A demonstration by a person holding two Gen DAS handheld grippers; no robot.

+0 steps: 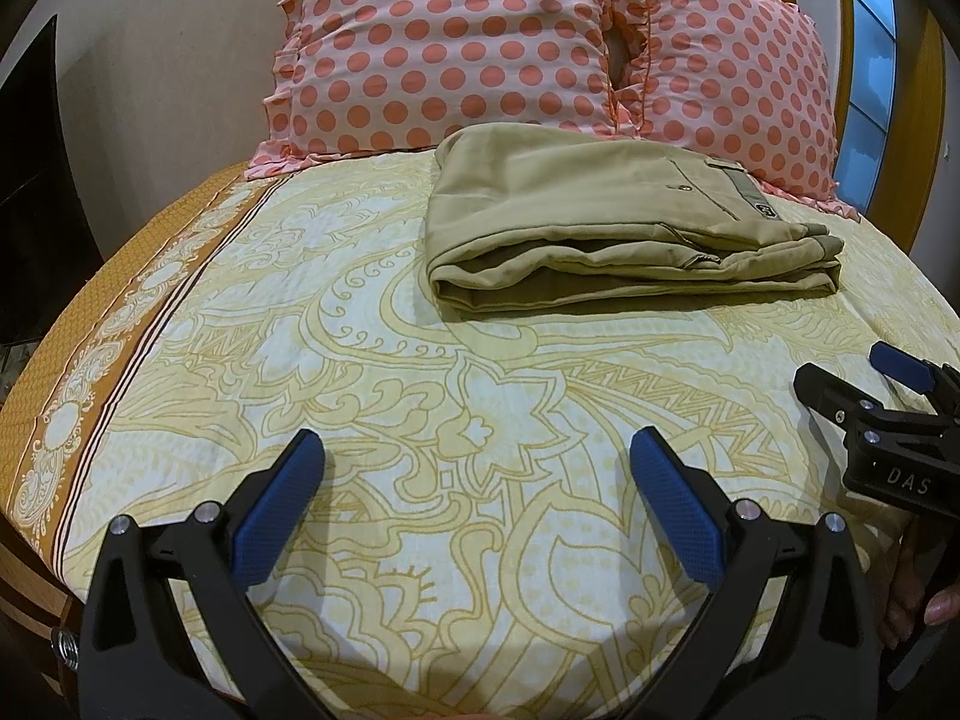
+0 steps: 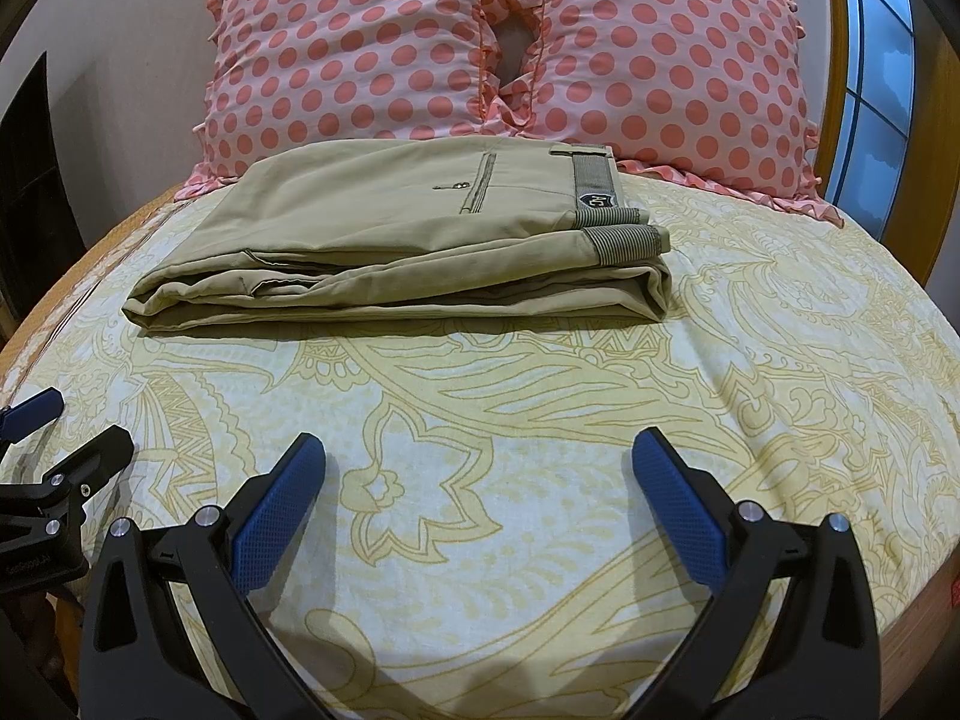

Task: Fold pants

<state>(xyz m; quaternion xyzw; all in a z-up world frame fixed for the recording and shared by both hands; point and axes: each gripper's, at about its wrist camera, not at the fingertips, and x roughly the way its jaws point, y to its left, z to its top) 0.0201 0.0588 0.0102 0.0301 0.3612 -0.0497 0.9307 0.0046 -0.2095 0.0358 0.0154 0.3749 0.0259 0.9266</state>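
Observation:
Khaki pants (image 1: 600, 222) lie folded in a flat stack on the bed, near the pillows, waistband to the right; they also show in the right wrist view (image 2: 396, 240). My left gripper (image 1: 477, 450) is open and empty, over the bedsheet well short of the pants. My right gripper (image 2: 478, 450) is open and empty, also short of the pants. The right gripper shows at the right edge of the left wrist view (image 1: 840, 375). The left gripper shows at the left edge of the right wrist view (image 2: 78, 426).
The bed has a yellow patterned sheet (image 1: 480, 420) with an orange border (image 1: 90, 372) at its left edge. Two pink polka-dot pillows (image 2: 360, 42) (image 2: 672, 60) stand behind the pants. A wooden frame and window (image 2: 882, 60) are at the right.

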